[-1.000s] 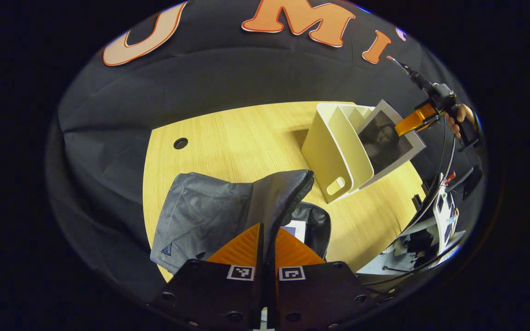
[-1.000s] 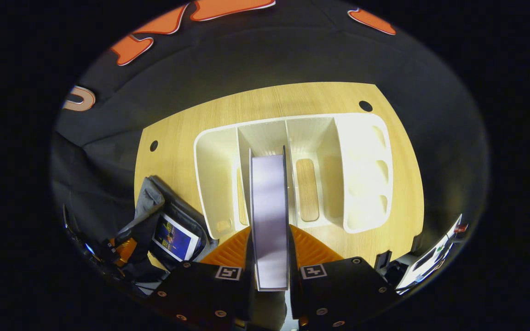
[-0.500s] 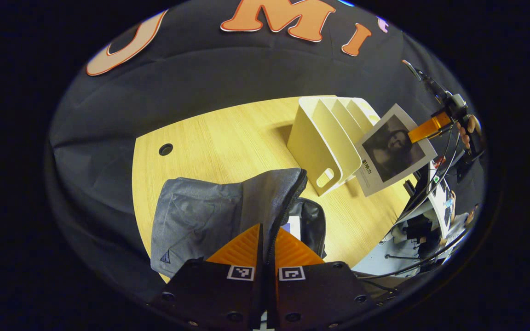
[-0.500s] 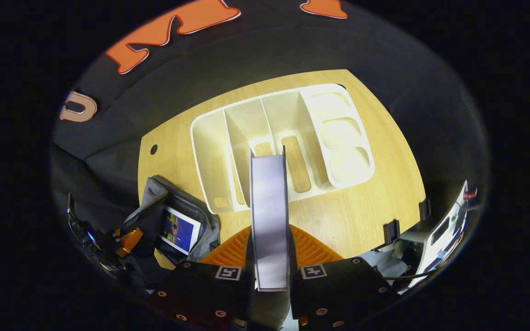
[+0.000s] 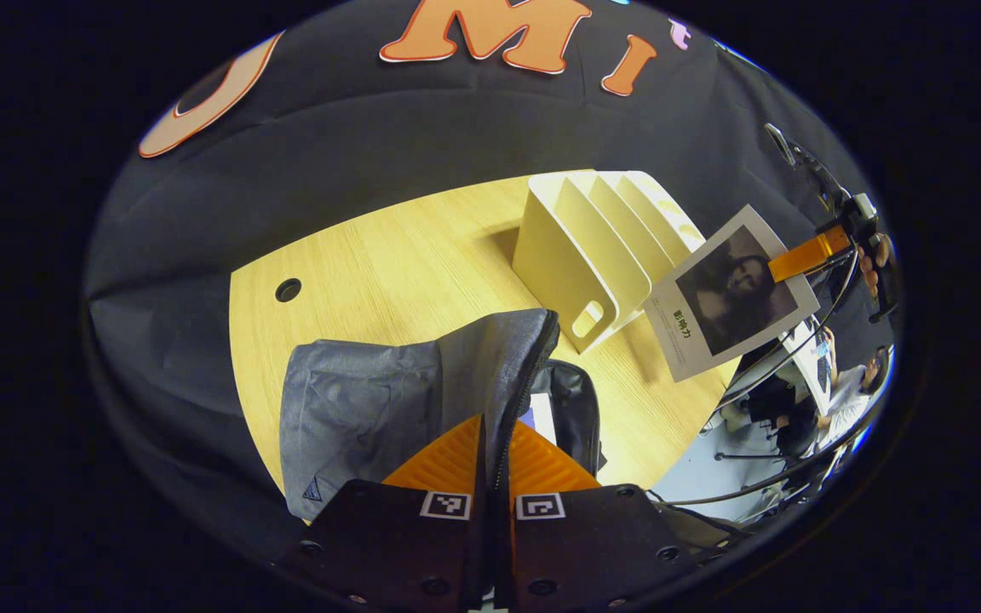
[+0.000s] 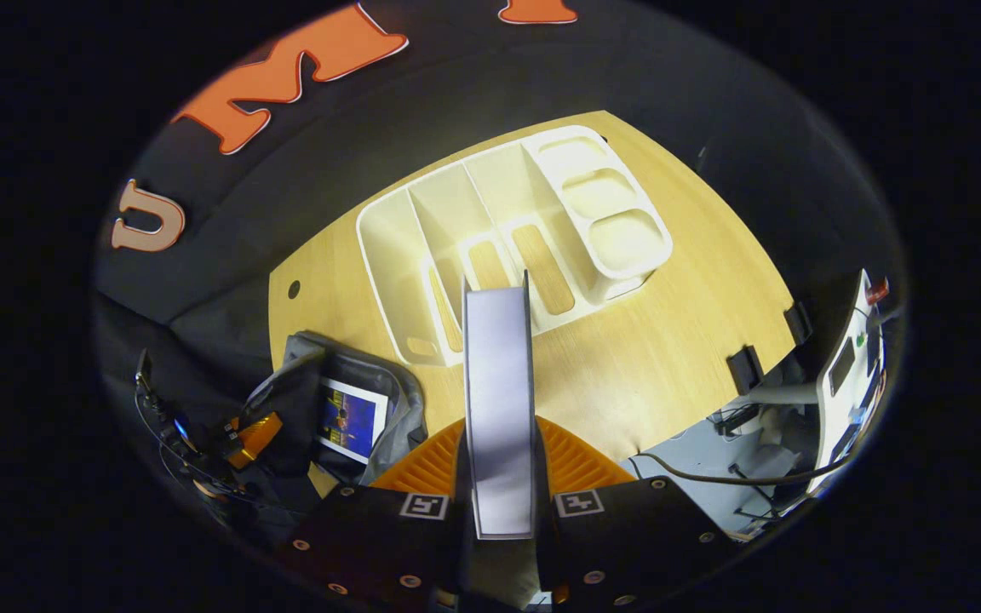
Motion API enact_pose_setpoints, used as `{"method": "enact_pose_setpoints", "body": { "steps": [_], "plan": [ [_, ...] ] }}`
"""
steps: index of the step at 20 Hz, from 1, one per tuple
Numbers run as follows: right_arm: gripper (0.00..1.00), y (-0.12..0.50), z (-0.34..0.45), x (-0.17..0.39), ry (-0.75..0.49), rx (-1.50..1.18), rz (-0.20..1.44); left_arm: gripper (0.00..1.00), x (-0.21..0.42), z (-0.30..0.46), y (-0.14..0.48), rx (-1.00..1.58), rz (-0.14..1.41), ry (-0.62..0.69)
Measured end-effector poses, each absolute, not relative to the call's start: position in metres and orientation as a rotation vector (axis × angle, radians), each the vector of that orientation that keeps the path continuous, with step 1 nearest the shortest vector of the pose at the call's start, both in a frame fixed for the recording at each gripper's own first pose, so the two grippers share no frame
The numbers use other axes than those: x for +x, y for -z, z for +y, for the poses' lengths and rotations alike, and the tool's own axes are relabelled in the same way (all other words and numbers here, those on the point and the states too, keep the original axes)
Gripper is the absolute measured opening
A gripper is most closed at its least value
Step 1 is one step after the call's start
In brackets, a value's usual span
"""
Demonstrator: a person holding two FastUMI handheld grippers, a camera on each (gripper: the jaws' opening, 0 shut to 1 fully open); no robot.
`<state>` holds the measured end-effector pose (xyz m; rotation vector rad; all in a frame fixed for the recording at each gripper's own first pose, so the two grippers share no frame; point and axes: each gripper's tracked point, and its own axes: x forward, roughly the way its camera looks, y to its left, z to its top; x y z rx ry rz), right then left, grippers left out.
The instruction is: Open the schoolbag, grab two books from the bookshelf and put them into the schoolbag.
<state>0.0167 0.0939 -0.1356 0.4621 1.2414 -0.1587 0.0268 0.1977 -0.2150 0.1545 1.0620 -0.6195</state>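
Left gripper view gives the held book's [image 5: 733,294] cover; right gripper view gives just its page edge, plus a book [image 6: 352,420] lying inside the open grey schoolbag [image 6: 388,400]. Two books total. Left gripper [image 5: 490,443] is clamped on the bag's zipper flap [image 5: 516,375]. Right gripper [image 6: 499,443] grips the second book above the table [image 6: 627,375], clear of the four-slot bookshelf [image 6: 499,230].

Wooden table [image 6: 669,340] bearing white bookshelf [image 6: 422,247] and open grey schoolbag [image 5: 354,400].
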Motion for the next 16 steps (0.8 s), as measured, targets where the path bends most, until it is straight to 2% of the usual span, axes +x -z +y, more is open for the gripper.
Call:
{"method": "enact_pose_setpoints", "body": {
  "steps": [9,16],
  "plan": [
    [0.31,0.137,0.126,-0.023,0.150,0.690,1.182,0.06,0.030,0.205,0.209,0.208,1.045,0.673],
    [0.31,0.136,0.159,-0.024,0.040,0.864,1.104,0.05,0.033,0.205,0.209,0.220,1.043,0.683]
  ]
}}
